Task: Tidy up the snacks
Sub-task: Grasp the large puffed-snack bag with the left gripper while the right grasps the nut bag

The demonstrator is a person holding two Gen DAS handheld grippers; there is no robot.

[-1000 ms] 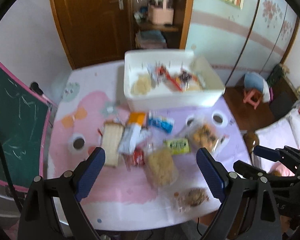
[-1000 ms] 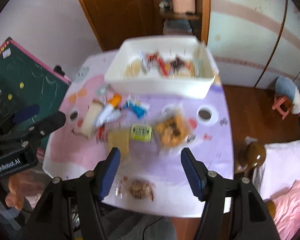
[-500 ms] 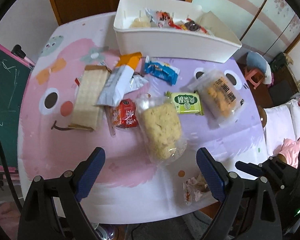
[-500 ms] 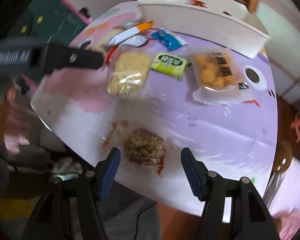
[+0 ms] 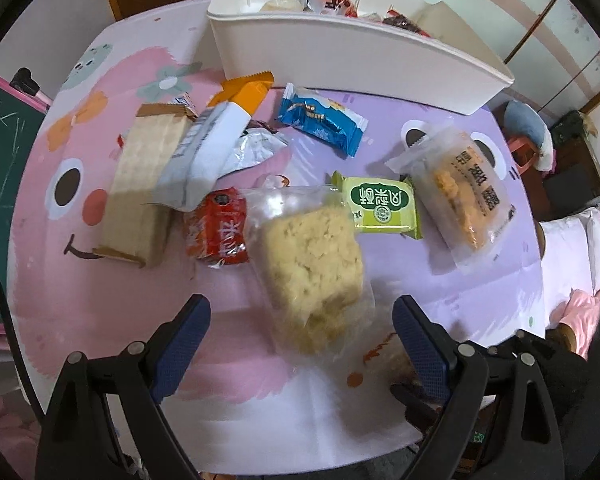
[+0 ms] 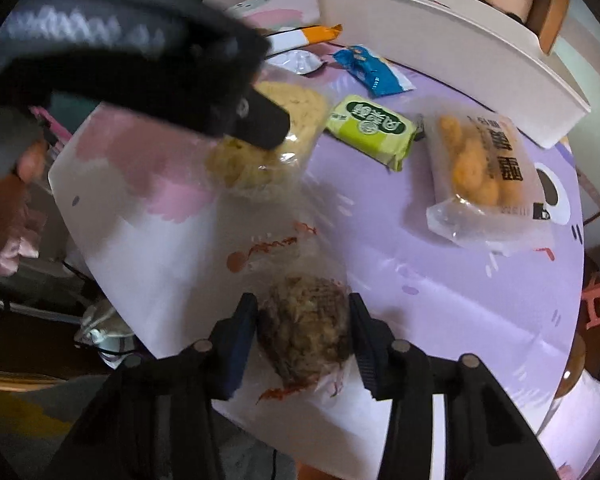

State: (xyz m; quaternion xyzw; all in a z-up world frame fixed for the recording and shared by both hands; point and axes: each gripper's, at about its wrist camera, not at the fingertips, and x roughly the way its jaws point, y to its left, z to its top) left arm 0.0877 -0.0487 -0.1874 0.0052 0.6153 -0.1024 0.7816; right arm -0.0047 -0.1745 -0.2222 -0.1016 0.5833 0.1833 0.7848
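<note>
Snack packets lie on a pink and purple table in front of a white bin that holds several wrapped snacks. My left gripper hangs open just above the table, its fingers on either side of the near end of a pale yellow cake in a clear bag, not touching it. My right gripper is closing on a brown cake in a clear wrapper near the table's front edge, and its pads touch the wrapper's sides. One left finger shows blurred over the yellow cake.
A green packet, an orange-snack bag, a blue packet, a red packet, a tan biscuit box and a white-and-orange packet crowd the middle. A green chalkboard stands to the left.
Both grippers have come down close to the table. The right jaws have narrowed around the brown cake. The left jaws stay wide, now astride the yellow cake.
</note>
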